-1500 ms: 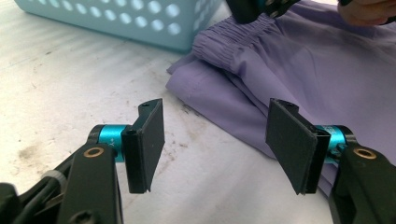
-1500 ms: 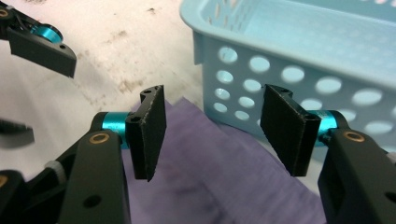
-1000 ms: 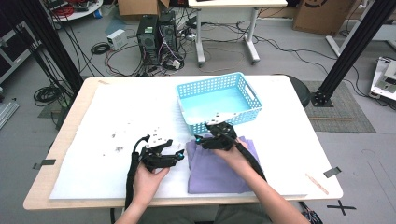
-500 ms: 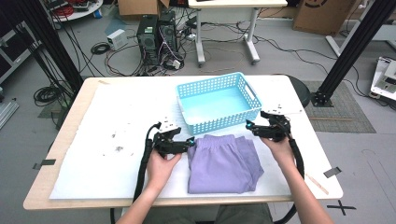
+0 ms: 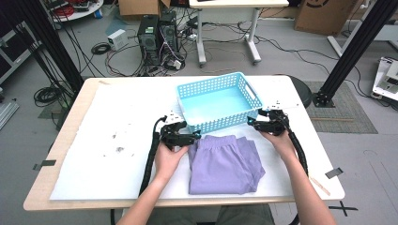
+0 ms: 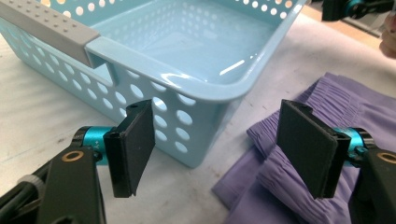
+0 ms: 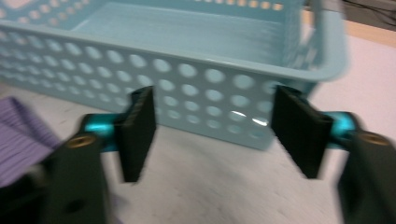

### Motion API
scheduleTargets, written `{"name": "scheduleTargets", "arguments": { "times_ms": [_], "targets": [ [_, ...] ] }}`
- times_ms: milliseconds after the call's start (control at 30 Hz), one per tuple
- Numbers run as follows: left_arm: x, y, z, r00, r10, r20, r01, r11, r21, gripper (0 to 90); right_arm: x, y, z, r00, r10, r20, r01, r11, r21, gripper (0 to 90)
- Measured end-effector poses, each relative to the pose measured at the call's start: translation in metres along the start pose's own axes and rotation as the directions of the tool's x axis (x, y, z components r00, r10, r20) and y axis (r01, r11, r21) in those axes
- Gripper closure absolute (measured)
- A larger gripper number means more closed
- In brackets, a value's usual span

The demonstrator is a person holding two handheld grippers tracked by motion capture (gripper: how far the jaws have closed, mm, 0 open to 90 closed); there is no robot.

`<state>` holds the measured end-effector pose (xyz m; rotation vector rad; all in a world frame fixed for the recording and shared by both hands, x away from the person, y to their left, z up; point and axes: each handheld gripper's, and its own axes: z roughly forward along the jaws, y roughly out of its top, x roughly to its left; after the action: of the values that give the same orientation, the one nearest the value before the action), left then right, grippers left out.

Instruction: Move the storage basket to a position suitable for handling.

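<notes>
At the middle of the table, a folded purple garment lies flat just at 6 o'clock of a light blue perforated basket, its waistband edge near the basket's near wall. The left gripper hovers at the garment's 10 o'clock corner, beside the basket's near left corner; its jaws, which have just been opening, stand wide with nothing between them, one pad over the bare table, the other over the cloth. The right gripper sits at the basket's near right corner, at 2 o'clock of the garment, jaws apart and empty after just closing a little. Flanking basket and cloth this way, the hands seem poised either to steady the basket or to take the garment's top corners.
</notes>
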<state>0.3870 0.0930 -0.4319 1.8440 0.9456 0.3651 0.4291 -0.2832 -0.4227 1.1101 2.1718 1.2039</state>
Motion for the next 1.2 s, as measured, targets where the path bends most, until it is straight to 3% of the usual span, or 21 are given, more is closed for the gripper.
{"name": "scheduleTargets", "arguments": {
  "times_ms": [100,133,167,267,367,467,533,633,700,767,833,867,967,1033,1200],
  "targets": [
    [0.005,-0.001,0.001,0.9997,0.002,-0.023,-0.002,0.9999,0.010,28.8,0.003,0.000,0.001,0.9998,-0.019,0.008,0.018,1.000,0.016,38.9],
    [0.007,-0.002,0.000,0.9997,-0.007,-0.025,0.007,1.0000,0.007,28.9,0.003,-0.001,0.001,0.9992,-0.012,-0.039,0.013,1.000,0.025,47.1],
    [0.008,-0.002,0.000,0.9997,-0.011,-0.024,0.011,0.9999,0.006,30.1,0.005,0.000,0.001,0.9972,-0.034,-0.067,0.036,0.999,0.027,46.2],
    [0.011,-0.003,0.000,0.9993,-0.010,-0.037,0.011,0.9998,0.015,30.6,0.016,0.002,0.001,0.9958,-0.084,-0.037,0.086,0.995,0.040,39.2],
    [0.011,-0.003,-0.001,0.9995,-0.011,-0.029,0.012,0.9998,0.016,30.5,0.014,0.002,-0.003,0.9960,-0.088,0.016,0.088,0.996,0.031,33.7],
    [0.009,-0.002,0.000,0.9994,0.001,-0.034,-0.001,1.0000,0.009,30.5,0.000,-0.001,-0.010,0.9971,-0.045,0.061,0.044,0.999,0.020,29.2],
    [0.009,-0.002,0.000,0.9993,-0.002,-0.038,0.002,1.0000,0.009,30.5,-0.011,-0.003,-0.012,0.9946,-0.006,0.103,0.006,1.000,0.005,27.1],
    [0.010,-0.003,0.002,0.9990,-0.012,-0.043,0.012,0.9999,0.005,30.0,-0.023,-0.004,-0.008,0.9909,0.034,0.130,-0.032,0.999,-0.015,27.0],
    [0.011,-0.003,0.003,0.9990,-0.011,-0.042,0.011,0.9999,-0.006,30.0,-0.027,-0.004,-0.003,0.9913,0.037,0.126,-0.036,0.999,-0.012,27.1],
    [0.011,-0.003,0.003,0.9989,-0.007,-0.046,0.006,0.9999,-0.016,30.0,-0.029,0.000,0.005,0.9939,0.013,0.110,-0.017,0.999,0.030,28.5],
    [0.012,-0.003,0.003,0.9988,0.003,-0.049,-0.004,0.9998,-0.019,30.0,-0.025,0.005,0.010,0.9967,-0.033,0.074,0.031,0.999,0.036,33.0],
    [0.013,-0.003,0.004,0.9987,0.006,-0.051,-0.007,0.9998,-0.018,30.2,-0.021,0.007,0.011,0.9973,-0.054,0.049,0.053,0.998,0.025,39.4],
    [0.014,-0.004,0.004,0.9989,0.020,-0.041,-0.021,0.9997,-0.010,34.7,-0.016,0.008,0.012,0.9958,-0.077,0.050,0.076,0.997,0.026,39.4],
    [0.013,-0.004,0.004,0.9967,0.050,-0.064,-0.050,0.9987,0.000,37.9,-0.012,0.007,0.012,0.9934,-0.097,0.062,0.093,0.994,0.052,41.2],
    [0.016,-0.003,0.000,0.9961,0.049,-0.074,-0.049,0.9988,0.002,37.6,-0.002,0.007,0.003,0.9936,-0.102,0.048,0.099,0.993,0.071,41.0]
  ]
}}
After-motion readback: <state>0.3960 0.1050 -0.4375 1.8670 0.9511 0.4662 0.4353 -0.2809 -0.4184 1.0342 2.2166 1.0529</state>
